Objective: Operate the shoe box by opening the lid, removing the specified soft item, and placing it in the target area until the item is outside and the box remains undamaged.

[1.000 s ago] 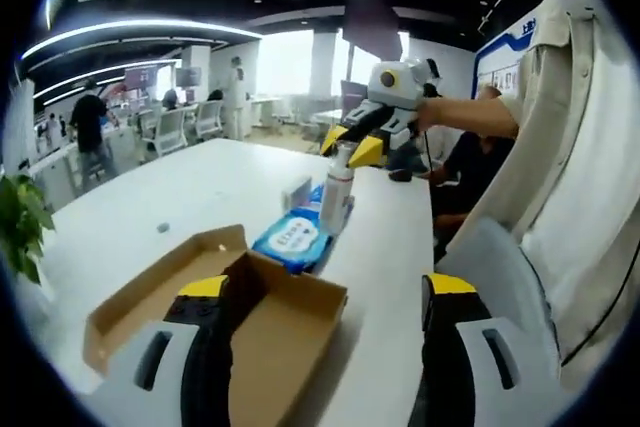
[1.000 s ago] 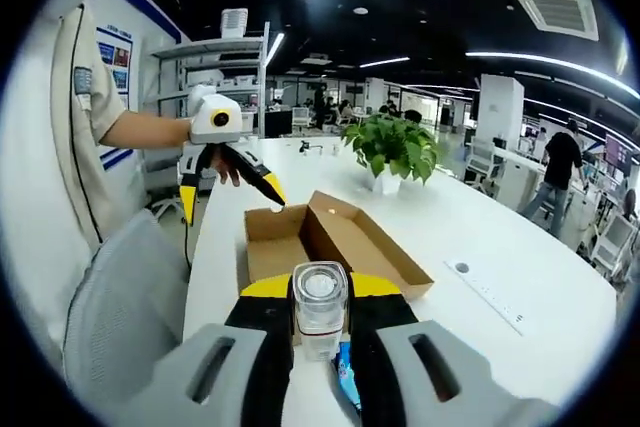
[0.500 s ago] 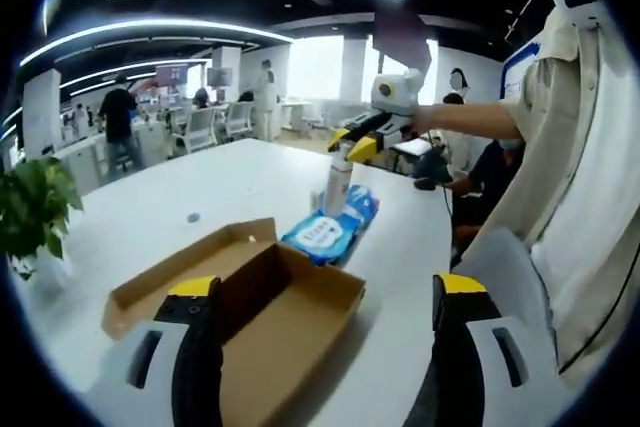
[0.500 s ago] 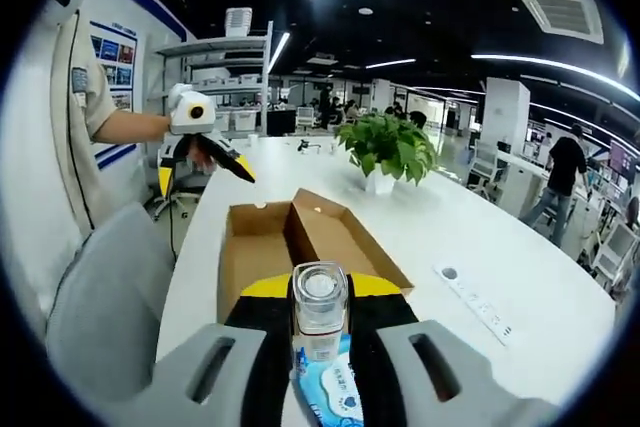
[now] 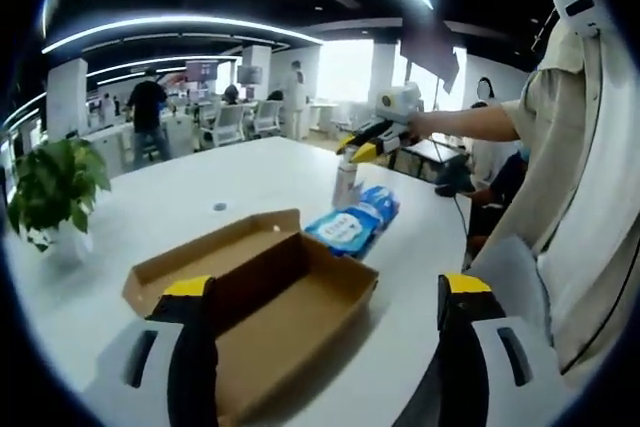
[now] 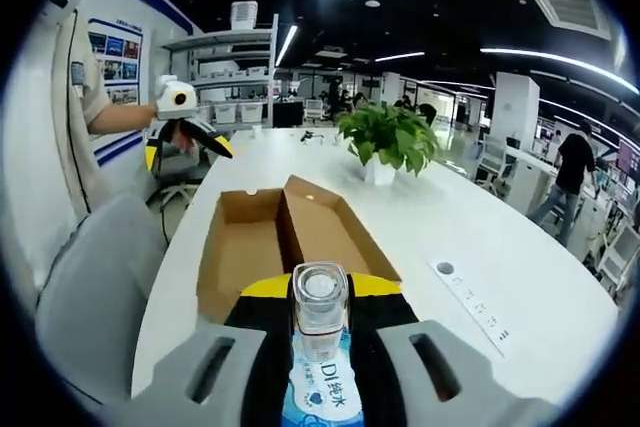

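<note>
The open cardboard shoe box (image 5: pixel 262 299) lies on the white table (image 5: pixel 200 202), its lid (image 5: pixel 205 252) folded back and its inside bare. Just beyond it lies a blue pack of wipes (image 5: pixel 352 226). My right gripper (image 5: pixel 368 143) is shut on a clear bottle (image 5: pixel 345 185), held upright at the far end of the pack. In the right gripper view the bottle (image 6: pixel 320 313) sits between the jaws, with the wipes pack (image 6: pixel 320 399) below it and the box (image 6: pixel 278 243) ahead. My left gripper (image 5: pixel 325 347) is open over the box's near edge; it also appears far off as the left gripper (image 6: pixel 182 133).
A potted plant (image 6: pixel 388 141) and a flat socket strip (image 6: pixel 466 292) stand on the table (image 6: pixel 480 237) past the box. A grey chair back (image 5: pixel 505 277) is beside the table's edge, close to the person's sleeve (image 5: pixel 575 137). People and desks fill the background.
The two grippers have drawn apart. The right gripper has carried the bottle away from the box to the far end of the wipes pack, and the left has pulled back from it.
</note>
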`<state>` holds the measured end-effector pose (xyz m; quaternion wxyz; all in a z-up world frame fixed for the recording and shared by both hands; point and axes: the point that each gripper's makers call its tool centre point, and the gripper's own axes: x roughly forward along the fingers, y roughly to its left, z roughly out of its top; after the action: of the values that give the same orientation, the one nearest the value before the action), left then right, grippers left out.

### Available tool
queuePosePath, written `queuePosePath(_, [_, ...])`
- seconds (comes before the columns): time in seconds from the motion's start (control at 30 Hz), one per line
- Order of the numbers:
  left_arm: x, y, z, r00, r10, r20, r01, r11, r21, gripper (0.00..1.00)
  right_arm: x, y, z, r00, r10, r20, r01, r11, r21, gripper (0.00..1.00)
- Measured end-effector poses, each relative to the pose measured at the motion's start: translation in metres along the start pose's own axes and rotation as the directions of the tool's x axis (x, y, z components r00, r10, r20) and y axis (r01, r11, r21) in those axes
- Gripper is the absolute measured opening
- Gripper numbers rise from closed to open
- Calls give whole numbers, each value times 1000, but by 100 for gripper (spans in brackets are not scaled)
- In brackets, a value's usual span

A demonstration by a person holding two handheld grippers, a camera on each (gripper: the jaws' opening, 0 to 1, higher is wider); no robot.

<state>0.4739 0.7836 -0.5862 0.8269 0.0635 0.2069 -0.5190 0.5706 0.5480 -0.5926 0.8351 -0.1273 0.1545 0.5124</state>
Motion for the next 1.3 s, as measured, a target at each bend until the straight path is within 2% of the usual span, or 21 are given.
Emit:
queuePosePath(0.43, [-12,9,-1,997,77,18,-76,996,-38,100,5,-38,-20,999,-33,-19,33,999,14,17])
queuePosePath(0.93, [-12,17,-9,992,127,-9,-127,988,-85,99,25,-66,-55,997,-5,-74,5,1000,-5,17])
queuePosePath(1.3, [-12,21,-19,987,156,-37,-160,981,-114,97,40,-76,-76,994,25,-105,-26,1000,-15,17])
